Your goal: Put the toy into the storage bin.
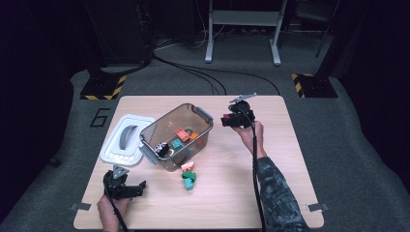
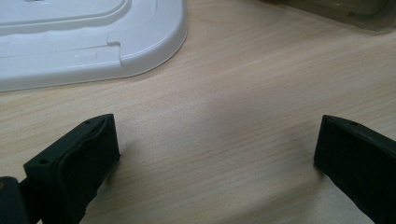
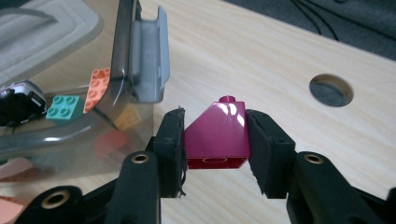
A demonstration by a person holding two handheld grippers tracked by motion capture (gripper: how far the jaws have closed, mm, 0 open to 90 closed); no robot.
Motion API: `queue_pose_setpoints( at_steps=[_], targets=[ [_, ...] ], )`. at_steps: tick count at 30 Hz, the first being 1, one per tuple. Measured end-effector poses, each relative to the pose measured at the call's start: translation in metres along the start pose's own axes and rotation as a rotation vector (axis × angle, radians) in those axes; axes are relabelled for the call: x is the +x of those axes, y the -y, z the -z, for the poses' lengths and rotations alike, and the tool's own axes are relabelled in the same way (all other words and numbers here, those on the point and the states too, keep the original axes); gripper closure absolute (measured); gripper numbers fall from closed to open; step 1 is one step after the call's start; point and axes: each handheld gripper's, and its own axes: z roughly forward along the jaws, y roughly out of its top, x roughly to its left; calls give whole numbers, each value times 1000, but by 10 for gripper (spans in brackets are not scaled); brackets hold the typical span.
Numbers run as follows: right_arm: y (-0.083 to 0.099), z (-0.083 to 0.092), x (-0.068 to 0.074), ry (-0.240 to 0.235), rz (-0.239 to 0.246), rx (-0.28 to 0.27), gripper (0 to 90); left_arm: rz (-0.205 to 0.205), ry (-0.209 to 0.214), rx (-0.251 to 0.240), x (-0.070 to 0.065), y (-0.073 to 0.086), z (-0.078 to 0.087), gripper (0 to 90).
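Right gripper (image 3: 215,140) clamped one magenta sloped brick (image 3: 217,136) just beside clear bin (image 1: 203,129). Left gripper (image 2: 217,154) gaped empty near one white lid (image 2: 88,42). Three bricks (image 1: 188,175) lay on table (image 1: 232,193).

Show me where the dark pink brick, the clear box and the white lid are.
dark pink brick (image 3: 217,135), right gripper view, on its sloped front face.
clear box (image 1: 203,117), high view, on its far right rim.
white lid (image 1: 112,153), high view, on its flat near-left edge.
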Motion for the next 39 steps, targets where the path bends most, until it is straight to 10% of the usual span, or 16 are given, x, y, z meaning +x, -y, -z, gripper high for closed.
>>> queue_pose_setpoints(
  at_steps=[22, 39],
  targets=[
    [-38, 24, 11, 2, 53, -75, 591, -1, 0, 0, 0, 0, 0, 0],
    [-51, 17, 61, -95, 138, -75, 590, 0, 0, 0, 0, 0, 0, 0]
  ],
)
